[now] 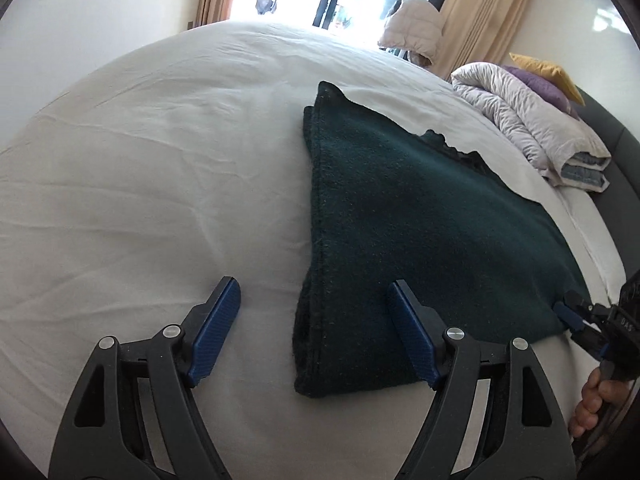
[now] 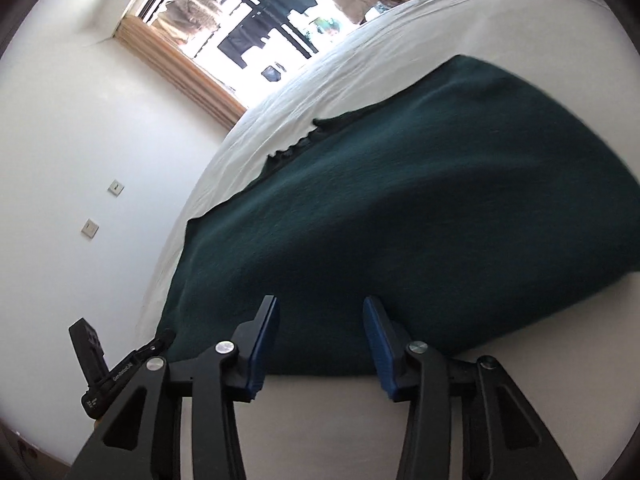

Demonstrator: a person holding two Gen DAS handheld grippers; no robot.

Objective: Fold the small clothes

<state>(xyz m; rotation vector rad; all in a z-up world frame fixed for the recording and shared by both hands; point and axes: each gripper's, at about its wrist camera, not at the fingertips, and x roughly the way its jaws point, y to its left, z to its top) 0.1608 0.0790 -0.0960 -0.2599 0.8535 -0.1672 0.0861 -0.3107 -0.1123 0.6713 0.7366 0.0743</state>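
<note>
A dark green knitted garment (image 1: 420,216) lies folded flat on the white bed sheet (image 1: 140,184); it fills the middle of the right wrist view (image 2: 400,216). My left gripper (image 1: 314,294) is open, its fingers straddling the garment's near left corner just above the sheet. My right gripper (image 2: 320,312) is open over the garment's near edge, holding nothing. The right gripper also shows in the left wrist view (image 1: 568,308) at the garment's near right corner. Part of the left gripper's body (image 2: 120,368) shows at the lower left of the right wrist view.
A folded pale quilt (image 1: 536,128) with purple and yellow pillows (image 1: 548,76) lies at the bed's right end. A window with tan curtains (image 1: 480,12) and a hanging pale jacket (image 1: 412,24) stand beyond the bed. A white wall with switches (image 2: 90,228) is at left.
</note>
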